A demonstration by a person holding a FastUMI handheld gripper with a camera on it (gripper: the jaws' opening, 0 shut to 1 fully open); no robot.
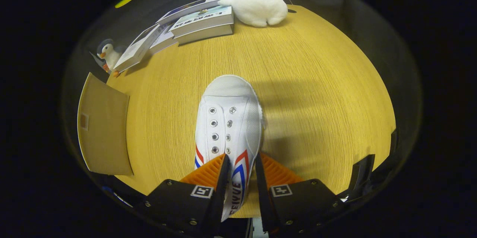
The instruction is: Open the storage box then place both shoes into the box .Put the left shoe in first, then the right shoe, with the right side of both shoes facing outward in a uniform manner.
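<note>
**Gripper clamped on one white shoe above the table**

The gripper has both fingers closed on the side wall of a white canvas shoe, pinching it near the rear of the lacing area. The shoe runs straight forward from the fingers, toe pointing away, its eyelets empty of laces. Red and blue stripes mark the side wall where the fingers press. Whether the sole touches the surface or hangs clear of it cannot be told, though a shadow falls on the wood to the right of the shoe.

Beneath and ahead of the gripper lies a round wooden table. To the left of the fingers, at the table's near-left rim, stands a tan flat panel, tilted; whether it is the storage box's lid or wall cannot be told.

Well beyond the shoe's toe, at the far side of the table, a stack of books lies fanned out, the thickest one on the right. Touching the right end of that stack is a white plush toy. At the far left end of the books, a small duck figure stands at the table's rim.
</note>
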